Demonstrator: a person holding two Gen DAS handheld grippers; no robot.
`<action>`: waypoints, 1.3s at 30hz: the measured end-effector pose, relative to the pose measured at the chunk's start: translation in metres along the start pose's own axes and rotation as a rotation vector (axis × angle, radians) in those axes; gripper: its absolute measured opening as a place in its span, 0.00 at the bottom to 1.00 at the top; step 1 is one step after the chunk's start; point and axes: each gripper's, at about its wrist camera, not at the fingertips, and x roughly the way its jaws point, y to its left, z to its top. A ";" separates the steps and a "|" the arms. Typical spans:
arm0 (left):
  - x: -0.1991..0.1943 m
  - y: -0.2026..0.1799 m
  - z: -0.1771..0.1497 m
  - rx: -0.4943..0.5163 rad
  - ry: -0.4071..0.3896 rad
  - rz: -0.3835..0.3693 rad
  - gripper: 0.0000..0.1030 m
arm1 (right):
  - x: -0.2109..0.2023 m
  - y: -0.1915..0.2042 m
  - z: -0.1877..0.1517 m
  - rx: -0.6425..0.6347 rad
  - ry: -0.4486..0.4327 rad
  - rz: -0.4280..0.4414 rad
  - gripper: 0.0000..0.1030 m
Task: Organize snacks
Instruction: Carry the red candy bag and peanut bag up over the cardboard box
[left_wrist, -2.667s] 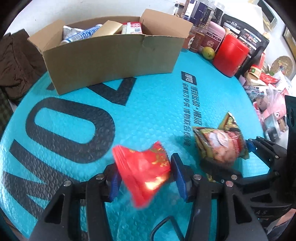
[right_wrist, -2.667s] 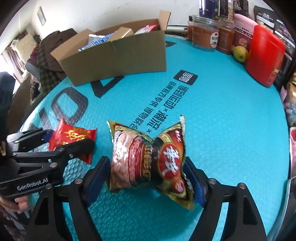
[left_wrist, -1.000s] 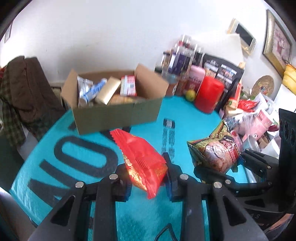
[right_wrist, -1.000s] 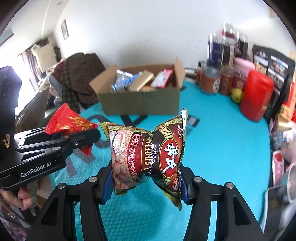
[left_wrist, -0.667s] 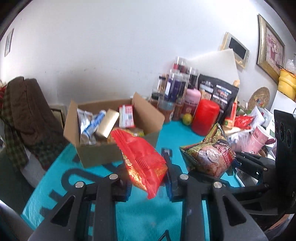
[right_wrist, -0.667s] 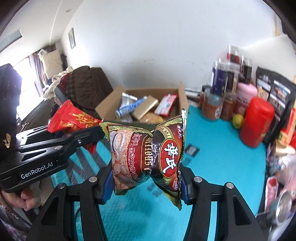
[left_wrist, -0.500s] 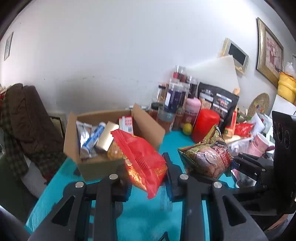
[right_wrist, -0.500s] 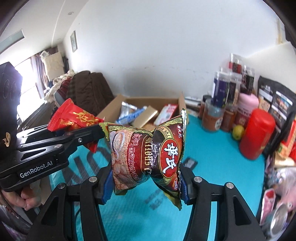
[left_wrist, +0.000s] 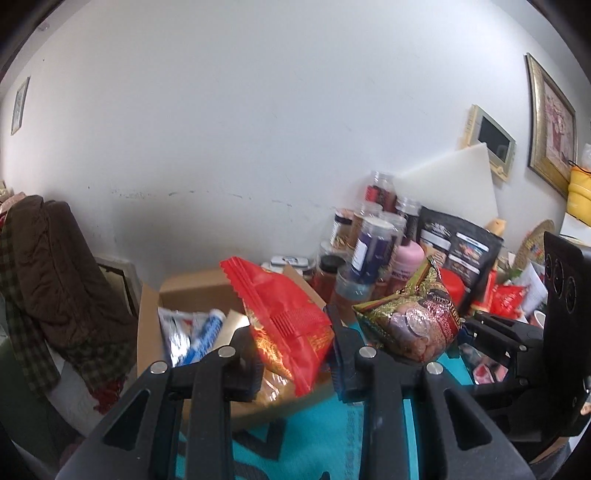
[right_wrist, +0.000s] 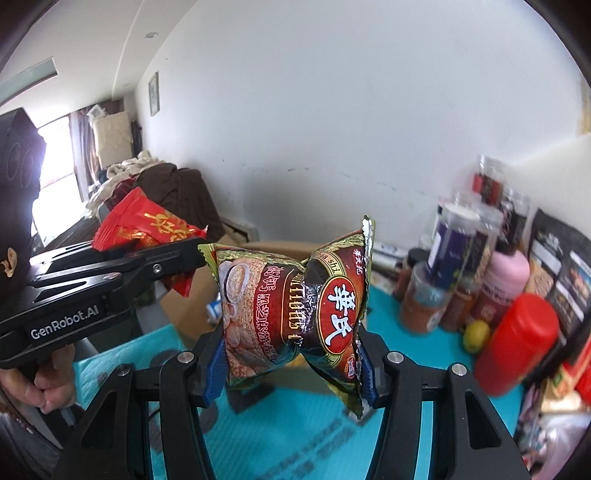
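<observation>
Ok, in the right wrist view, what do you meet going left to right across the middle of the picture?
Red snack packet in the left tongs → brown snack bag in the right tongs → yellow fruit → red canister.

Cardboard box (left_wrist: 192, 295) open just ahead-below left gripper (left_wrist: 295, 354); jars (right_wrist: 454, 236) crowd ahead-right of right gripper (right_wrist: 291, 354).

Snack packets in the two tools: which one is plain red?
The red packet in the left tool. The packet in the right tool is brown and green with a printed food picture.
</observation>
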 end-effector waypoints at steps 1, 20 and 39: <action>0.005 0.003 0.004 -0.002 -0.005 0.004 0.27 | 0.003 -0.001 0.003 -0.002 -0.003 0.002 0.54; 0.106 0.061 0.043 -0.058 0.009 0.068 0.27 | 0.101 -0.019 0.061 0.000 -0.016 0.020 0.54; 0.194 0.090 0.026 -0.060 0.239 0.135 0.27 | 0.187 -0.036 0.066 0.033 0.246 0.033 0.55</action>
